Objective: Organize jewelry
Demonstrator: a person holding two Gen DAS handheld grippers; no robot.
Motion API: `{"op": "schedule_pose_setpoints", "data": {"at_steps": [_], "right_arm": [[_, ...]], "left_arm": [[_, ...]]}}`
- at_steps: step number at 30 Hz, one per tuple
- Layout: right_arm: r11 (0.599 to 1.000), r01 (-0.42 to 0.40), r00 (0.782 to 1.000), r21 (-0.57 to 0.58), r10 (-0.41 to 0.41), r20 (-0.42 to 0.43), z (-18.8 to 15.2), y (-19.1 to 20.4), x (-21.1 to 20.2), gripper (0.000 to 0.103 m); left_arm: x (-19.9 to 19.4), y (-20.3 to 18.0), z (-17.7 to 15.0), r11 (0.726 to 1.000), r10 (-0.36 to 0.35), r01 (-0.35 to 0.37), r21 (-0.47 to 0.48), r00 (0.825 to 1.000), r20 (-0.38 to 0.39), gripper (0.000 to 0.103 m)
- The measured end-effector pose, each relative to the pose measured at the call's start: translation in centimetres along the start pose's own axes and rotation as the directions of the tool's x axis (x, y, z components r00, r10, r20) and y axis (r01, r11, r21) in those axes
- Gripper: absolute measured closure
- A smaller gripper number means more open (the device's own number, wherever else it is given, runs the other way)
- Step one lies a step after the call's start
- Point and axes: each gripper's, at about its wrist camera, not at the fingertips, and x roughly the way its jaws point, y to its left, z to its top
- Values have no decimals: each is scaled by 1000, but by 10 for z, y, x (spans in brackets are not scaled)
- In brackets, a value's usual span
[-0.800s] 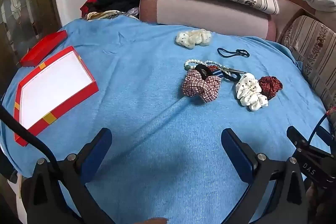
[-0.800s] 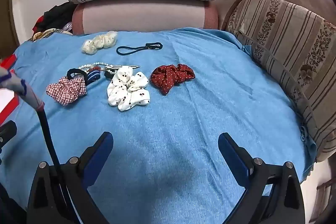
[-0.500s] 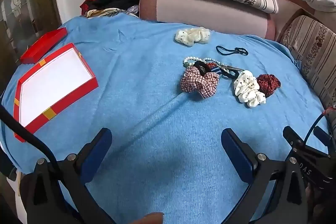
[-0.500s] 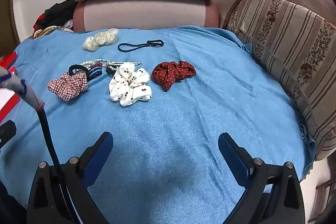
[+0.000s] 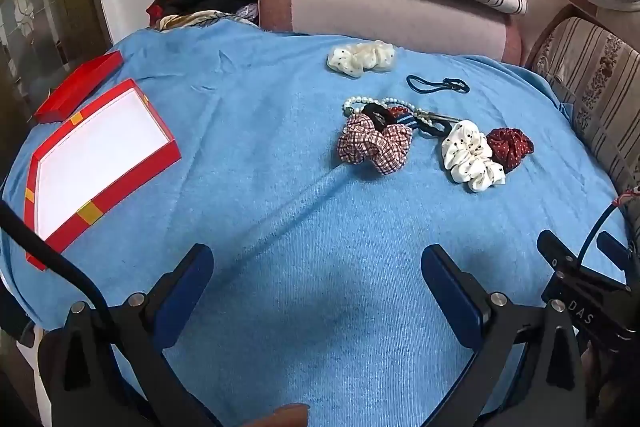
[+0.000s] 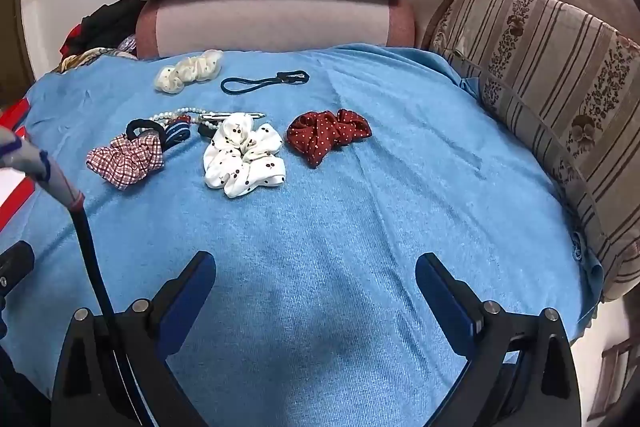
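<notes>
**Trainee:** Where do the pieces sit relative to your tools?

**Operator:** The checked scrunchie [image 5: 374,147] lies ahead of my left gripper [image 5: 318,279], slightly right of its centre line. A pearl string [image 5: 376,103] and dark hair ties [image 5: 430,127] are tangled just behind it. The white spotted scrunchie [image 6: 242,157] lies ahead and left of my right gripper [image 6: 316,283]; the red dotted scrunchie [image 6: 326,137] is almost straight ahead of it. The open red box [image 5: 132,177] sits well to the left of my left gripper.

**Trainee:** Jaw condition?

**Operator:** Both pairs are spread wide with nothing between them, above bare blue cloth [image 5: 320,307].

**Trainee:** Recommended procedure?

**Operator:** I judge the first pick is not begun. I would straddle one scrunchie across its bulk, descend until the fingertips brush the cloth, then close. I would avoid snagging the pearl string; take it separately.
</notes>
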Motion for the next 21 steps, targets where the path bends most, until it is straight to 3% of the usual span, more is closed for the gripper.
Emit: {"op": "schedule_pose_setpoints", "data": {"at_steps": [21], "right_arm": [[1000, 15, 1000, 24, -15, -22, -1, -14, -1, 1]], "left_arm": [[-14, -12, -27, 999, 3, -2, 33, 999, -33, 0]]}}
